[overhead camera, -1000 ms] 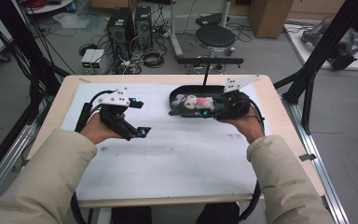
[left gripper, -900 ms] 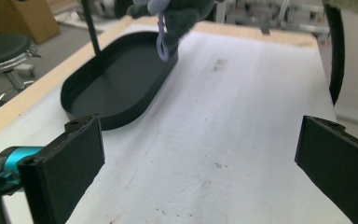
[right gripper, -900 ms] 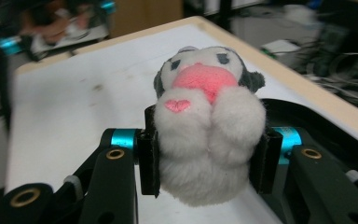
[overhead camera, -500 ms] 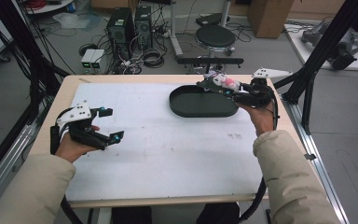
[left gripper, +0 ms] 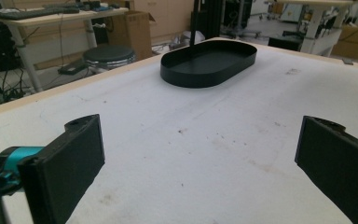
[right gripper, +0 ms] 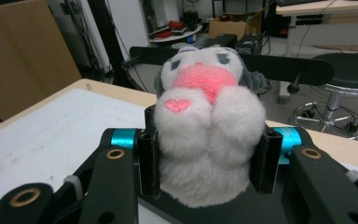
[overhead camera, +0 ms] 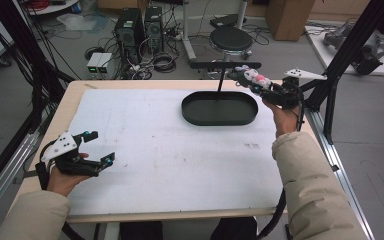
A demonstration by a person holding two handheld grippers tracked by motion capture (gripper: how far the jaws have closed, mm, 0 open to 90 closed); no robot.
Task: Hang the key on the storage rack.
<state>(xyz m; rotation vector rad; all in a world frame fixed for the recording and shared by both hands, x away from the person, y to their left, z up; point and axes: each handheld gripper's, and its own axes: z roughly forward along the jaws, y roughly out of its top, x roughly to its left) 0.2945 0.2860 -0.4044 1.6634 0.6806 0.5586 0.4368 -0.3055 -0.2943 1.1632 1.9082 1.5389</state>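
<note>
A small white and grey plush toy (right gripper: 207,116) with a pink face and a pink heart on one paw sits squeezed between the jaws of my right gripper (right gripper: 207,161). In the high view that gripper (overhead camera: 255,82) holds the plush toy (overhead camera: 252,76) in the air past the far right end of the black oval tray (overhead camera: 220,119), which has nothing in it. My left gripper (overhead camera: 96,148) hovers open over the near left part of the white mat, far from the tray (left gripper: 242,63). Its two black jaws stand wide apart with bare mat between them.
A white mat (overhead camera: 180,155) covers most of the wooden table. Beyond the far edge are a black stool (overhead camera: 231,39), computer towers (overhead camera: 130,27) and tangled cables. A black frame post (overhead camera: 352,50) stands close behind my right gripper.
My right gripper has lifted the plush toy out of the tray and carried it up and to the far right. My left gripper has drawn back toward the near left corner.
</note>
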